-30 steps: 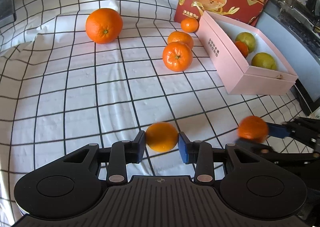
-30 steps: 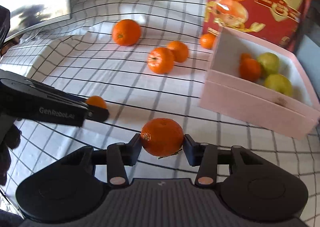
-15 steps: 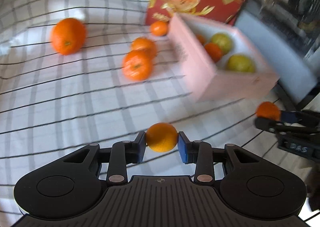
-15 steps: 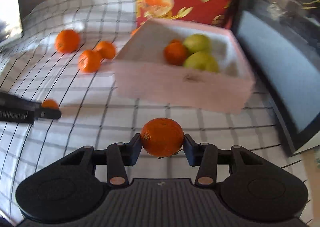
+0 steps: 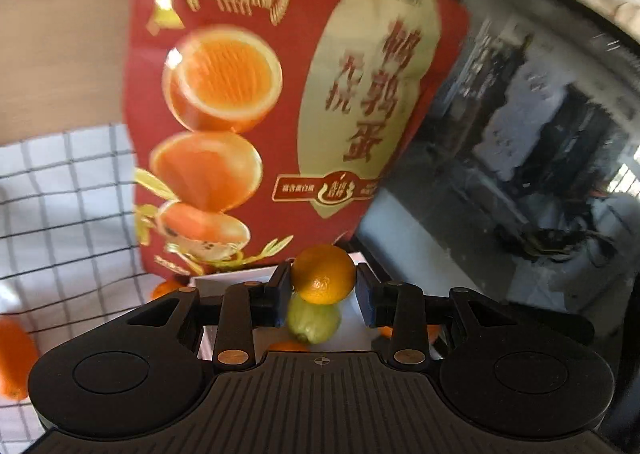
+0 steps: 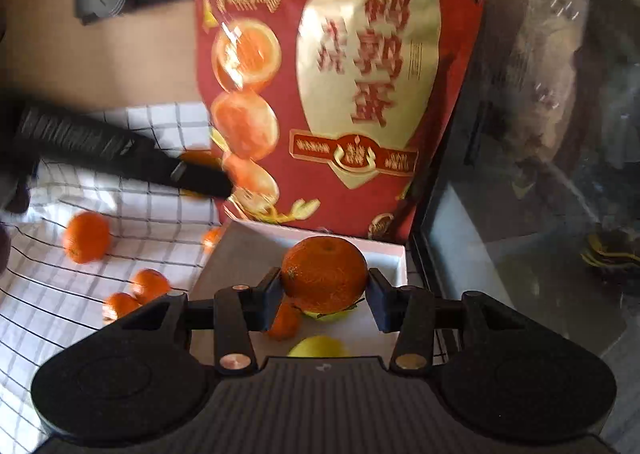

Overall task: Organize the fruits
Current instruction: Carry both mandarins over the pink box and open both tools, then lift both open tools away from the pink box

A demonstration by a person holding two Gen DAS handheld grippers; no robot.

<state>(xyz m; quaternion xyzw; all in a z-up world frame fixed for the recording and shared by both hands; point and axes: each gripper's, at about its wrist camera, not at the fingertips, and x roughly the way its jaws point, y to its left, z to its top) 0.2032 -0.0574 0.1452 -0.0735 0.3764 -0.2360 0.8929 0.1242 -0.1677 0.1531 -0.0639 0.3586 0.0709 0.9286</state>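
My left gripper (image 5: 323, 286) is shut on a small yellow-orange mandarin (image 5: 323, 274), held over the pink box (image 5: 236, 279). A green fruit (image 5: 314, 320) lies in the box right below it. My right gripper (image 6: 324, 286) is shut on a bigger orange mandarin (image 6: 324, 274), also above the pink box (image 6: 240, 250). Under it lie a small mandarin (image 6: 285, 321) and two yellow-green fruits (image 6: 318, 346). In the right wrist view the left gripper (image 6: 200, 174) shows as a dark arm at the left, its mandarin partly hidden behind the finger.
A tall red snack bag (image 6: 340, 94) stands just behind the box. A dark glass-fronted cabinet (image 6: 540, 134) rises on the right. Several loose mandarins (image 6: 86, 236) lie on the checked cloth (image 6: 60, 314) to the left of the box.
Both grippers have risen and swung toward the box with their mandarins still held. The box and red bag are now much closer and fill the views.
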